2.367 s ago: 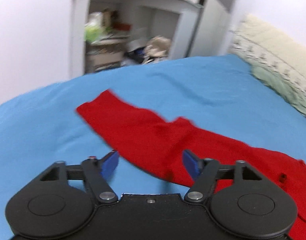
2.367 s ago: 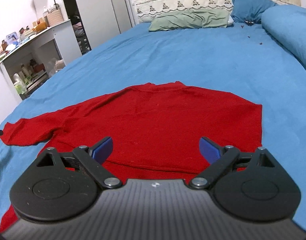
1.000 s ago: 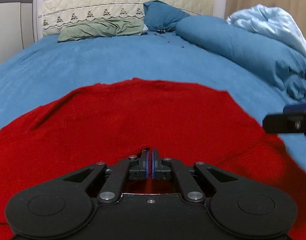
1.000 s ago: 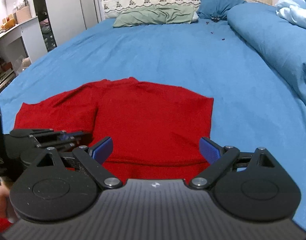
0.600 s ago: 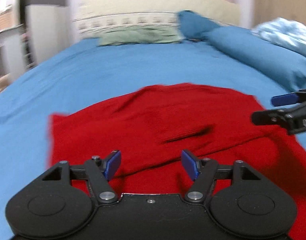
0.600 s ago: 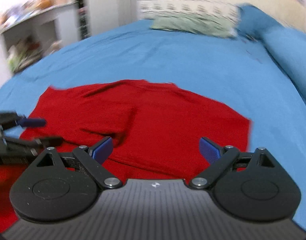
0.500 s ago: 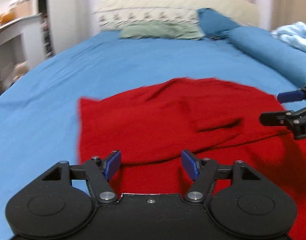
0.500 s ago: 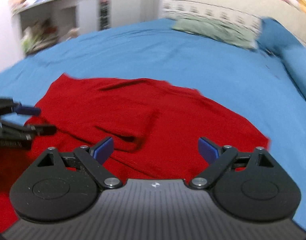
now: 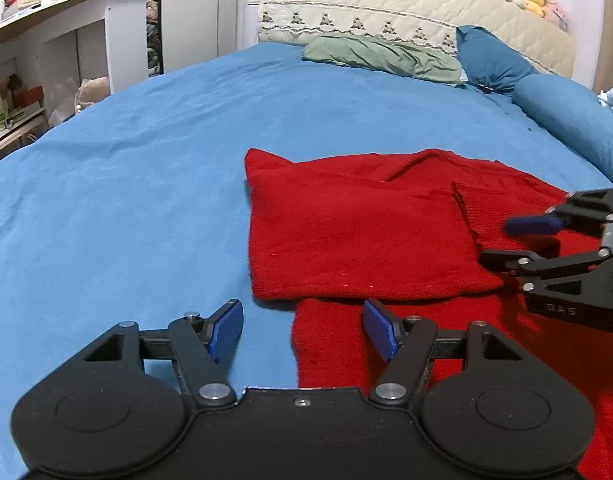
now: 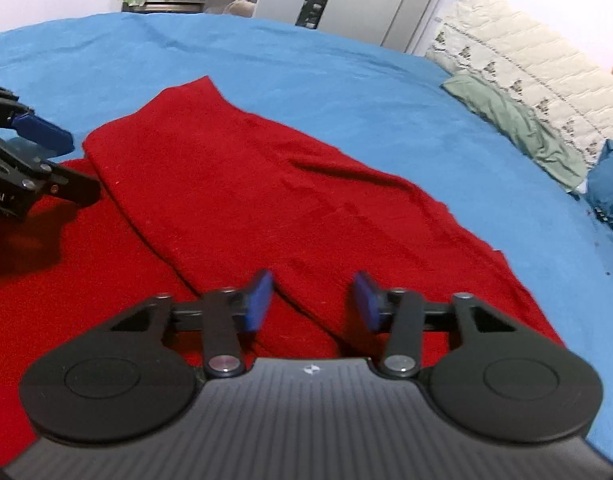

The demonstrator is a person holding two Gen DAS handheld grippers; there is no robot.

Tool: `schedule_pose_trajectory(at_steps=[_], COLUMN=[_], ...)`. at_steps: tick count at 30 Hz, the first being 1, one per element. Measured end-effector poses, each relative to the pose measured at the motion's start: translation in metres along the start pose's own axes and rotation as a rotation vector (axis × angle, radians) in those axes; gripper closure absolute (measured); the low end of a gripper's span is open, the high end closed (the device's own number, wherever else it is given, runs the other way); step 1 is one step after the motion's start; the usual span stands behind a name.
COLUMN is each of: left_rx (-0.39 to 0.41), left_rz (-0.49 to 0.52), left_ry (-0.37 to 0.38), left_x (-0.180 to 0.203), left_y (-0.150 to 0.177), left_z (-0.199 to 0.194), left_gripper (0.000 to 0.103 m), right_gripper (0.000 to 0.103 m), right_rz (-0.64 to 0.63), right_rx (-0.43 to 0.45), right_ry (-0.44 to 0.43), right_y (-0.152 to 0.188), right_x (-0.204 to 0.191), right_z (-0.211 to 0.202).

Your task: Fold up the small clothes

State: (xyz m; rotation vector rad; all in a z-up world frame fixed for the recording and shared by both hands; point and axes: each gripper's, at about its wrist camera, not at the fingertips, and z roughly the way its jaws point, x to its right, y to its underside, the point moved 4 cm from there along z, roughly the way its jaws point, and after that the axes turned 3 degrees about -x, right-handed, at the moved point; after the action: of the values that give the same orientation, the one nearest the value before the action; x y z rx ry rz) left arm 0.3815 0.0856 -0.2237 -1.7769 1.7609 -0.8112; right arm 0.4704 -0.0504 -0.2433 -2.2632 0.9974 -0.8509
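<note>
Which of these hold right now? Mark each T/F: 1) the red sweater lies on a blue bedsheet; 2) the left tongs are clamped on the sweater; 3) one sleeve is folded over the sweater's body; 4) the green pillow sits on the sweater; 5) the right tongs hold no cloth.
1) True: the red sweater lies on the blue bedsheet.
2) False: the left tongs stand open, gripping nothing.
3) True: the sleeve lies across the body.
4) False: the green pillow lies far off by the headboard.
5) True: the right tongs have just been closing, pads apart, above the sleeve's cuff.
</note>
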Motion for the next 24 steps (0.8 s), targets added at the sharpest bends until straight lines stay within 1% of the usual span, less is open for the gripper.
schedule_pose_trajectory(at_steps=[2, 3, 4, 5, 6, 9, 12, 14, 16, 17, 18, 19, 21, 22, 23, 24], left_rx=[-0.002, -0.003, -0.003, -0.003, -0.003, 0.0, 0.006, 0.003, 0.002, 0.005, 0.009, 0.012, 0.016, 0.016, 0.015, 0.012], left_rz=[-0.001, -0.001, 0.0, 0.0, 0.0, -0.007, -0.004, -0.007, -0.017, -0.021, -0.021, -0.018, -0.01, -0.008, -0.008, -0.009], left_ry=[0.014, 0.018, 0.02, 0.02, 0.021, 0.032, 0.029, 0.025, 0.028, 0.029, 0.03, 0.03, 0.026, 0.025, 0.025, 0.026], left_x=[0.0, 0.0, 0.001, 0.002, 0.002, 0.002, 0.001, 0.0, -0.002, -0.002, -0.003, -0.002, -0.001, -0.001, -0.001, -0.001], left_y=[0.001, 0.001, 0.001, 0.001, 0.001, -0.001, -0.003, -0.002, -0.002, -0.002, -0.003, -0.003, -0.003, -0.003, -0.002, -0.002], left_z=[0.001, 0.001, 0.002, 0.002, 0.001, 0.0, 0.001, 0.003, 0.003, 0.002, 0.001, 0.0, 0.0, 0.0, 0.001, 0.002], left_gripper=[0.032, 0.032, 0.032, 0.032, 0.032, 0.032, 0.032, 0.032, 0.032, 0.032, 0.032, 0.032, 0.032, 0.032, 0.032, 0.032], right_gripper=[0.06, 0.071, 0.076, 0.079, 0.08, 0.08, 0.08, 0.079, 0.079, 0.079, 0.079, 0.077, 0.074, 0.065, 0.059, 0.046], right_rz=[0.005, 0.013, 0.032, 0.057, 0.084, 0.225, 0.422, 0.589, 0.736, 0.806, 0.86, 0.911, 0.98, 0.999, 1.011, 1.018], right_rx=[-0.004, -0.007, -0.012, -0.014, -0.007, 0.064, 0.12, 0.118, 0.098, 0.076, 0.051, 0.03, 0.026, 0.042, 0.06, 0.077], right_ry=[-0.012, -0.02, -0.023, -0.015, -0.006, 0.024, 0.112, 0.164, 0.188, 0.183, 0.16, 0.132, 0.094, 0.089, 0.077, 0.063], right_y=[0.002, 0.001, 0.0, 0.0, -0.002, -0.003, 0.009, 0.03, 0.054, 0.068, 0.081, 0.094, 0.111, 0.115, 0.118, 0.117], right_x=[0.0, 0.001, 0.004, 0.008, 0.013, 0.035, 0.067, 0.092, 0.112, 0.119, 0.123, 0.126, 0.127, 0.128, 0.128, 0.129], right_z=[0.001, 0.002, 0.002, 0.002, -0.001, -0.027, -0.059, -0.07, -0.072, -0.069, -0.064, -0.059, -0.053, -0.053, -0.054, -0.054])
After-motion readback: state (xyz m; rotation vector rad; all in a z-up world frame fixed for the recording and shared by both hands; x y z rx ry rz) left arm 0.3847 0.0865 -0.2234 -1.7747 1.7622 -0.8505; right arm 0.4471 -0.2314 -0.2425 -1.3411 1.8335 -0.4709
